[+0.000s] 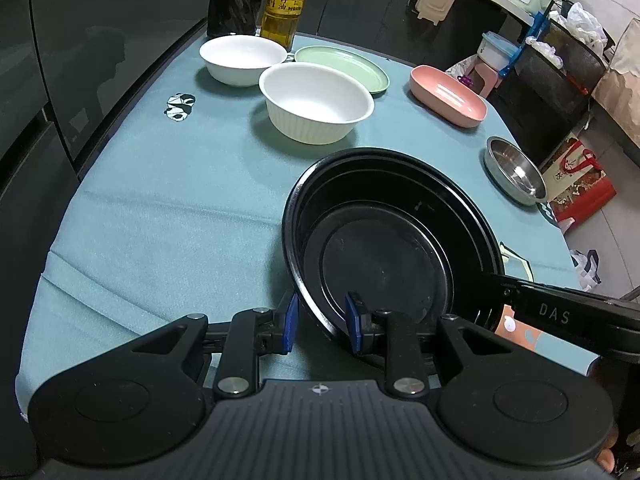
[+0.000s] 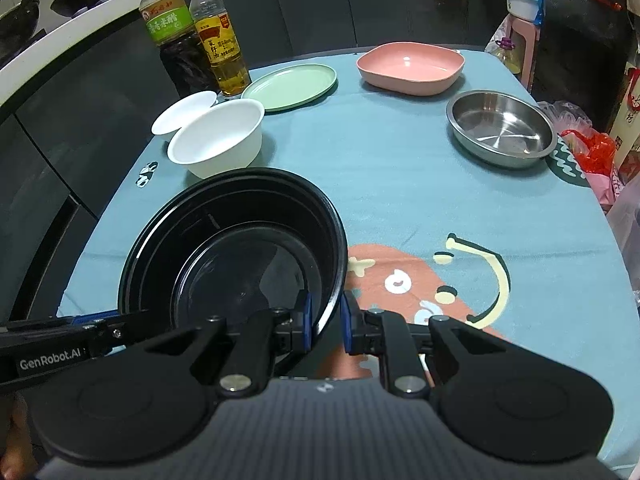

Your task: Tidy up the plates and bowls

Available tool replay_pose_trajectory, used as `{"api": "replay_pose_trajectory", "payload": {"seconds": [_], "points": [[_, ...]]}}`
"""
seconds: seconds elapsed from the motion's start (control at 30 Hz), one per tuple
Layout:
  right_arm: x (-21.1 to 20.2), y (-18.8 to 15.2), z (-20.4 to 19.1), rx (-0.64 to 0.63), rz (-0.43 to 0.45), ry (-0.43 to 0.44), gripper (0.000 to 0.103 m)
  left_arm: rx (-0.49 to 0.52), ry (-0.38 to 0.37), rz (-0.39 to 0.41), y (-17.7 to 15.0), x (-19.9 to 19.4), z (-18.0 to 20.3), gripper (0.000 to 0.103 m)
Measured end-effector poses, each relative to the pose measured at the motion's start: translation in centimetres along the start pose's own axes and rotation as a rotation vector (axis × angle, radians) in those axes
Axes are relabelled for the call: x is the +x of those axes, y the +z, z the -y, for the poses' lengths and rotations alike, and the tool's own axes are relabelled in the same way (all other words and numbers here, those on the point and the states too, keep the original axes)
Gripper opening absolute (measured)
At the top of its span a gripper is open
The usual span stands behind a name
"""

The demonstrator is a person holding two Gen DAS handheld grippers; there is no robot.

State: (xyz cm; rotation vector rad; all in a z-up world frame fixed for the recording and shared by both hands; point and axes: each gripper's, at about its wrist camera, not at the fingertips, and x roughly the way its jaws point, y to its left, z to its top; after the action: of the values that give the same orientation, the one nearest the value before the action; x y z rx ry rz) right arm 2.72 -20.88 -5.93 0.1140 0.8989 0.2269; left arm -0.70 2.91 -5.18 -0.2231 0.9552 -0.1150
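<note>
Left gripper (image 1: 322, 312): narrow, blue pads closed on the rim of the black bowl (image 1: 384, 248), one pad outside the wall and one inside, at about seven o'clock on the bowl in the left wrist view. Right gripper (image 2: 325, 312): narrower still, pads pinching the same rim, at about five o'clock on the bowl in the right wrist view; also seen reaching in from four o'clock in the left wrist view. Held from two sides, then, near edge towards the cameras.

Black bowl: over the near part of the blue tablecloth (image 1: 160, 200), upright, empty, stepped rings inside. Cannot tell whether its base touches the cloth.

Seen from the black bowl in the left wrist view:
- at eleven o'clock, white ribbed bowl (image 1: 316, 100), empty, well apart.
- beyond that, at ten o'clock from the ribbed bowl, smooth white bowl (image 1: 242, 58), just beside it.
- at one o'clock from the ribbed bowl, green plate (image 1: 348, 66), partly hidden behind its rim.
- at one o'clock, pink dish (image 1: 448, 96), near the far edge of the table.
- at two o'clock, steel bowl (image 1: 516, 172), close to the table's edge.

At the far end, at twelve o'clock from the smooth white bowl: dark bottle (image 1: 236, 0) and oil bottle (image 1: 286, 0), side by side, upright.
</note>
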Motion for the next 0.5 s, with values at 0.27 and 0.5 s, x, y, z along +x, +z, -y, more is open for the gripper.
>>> {"api": "replay_pose_trajectory", "payload": {"seconds": [0.27,0.5], "points": [[-0.2,-0.2,-0.2,-0.009,-0.01,0.01,0.0,0.013,-0.015,-0.016,-0.2,-0.4,-0.5,0.023],[-0.7,0.5,1.3,0.056,0.0,0.017,0.013,0.029,-0.053,0.012,0.0,-1.7,-1.6,0.025]]}}
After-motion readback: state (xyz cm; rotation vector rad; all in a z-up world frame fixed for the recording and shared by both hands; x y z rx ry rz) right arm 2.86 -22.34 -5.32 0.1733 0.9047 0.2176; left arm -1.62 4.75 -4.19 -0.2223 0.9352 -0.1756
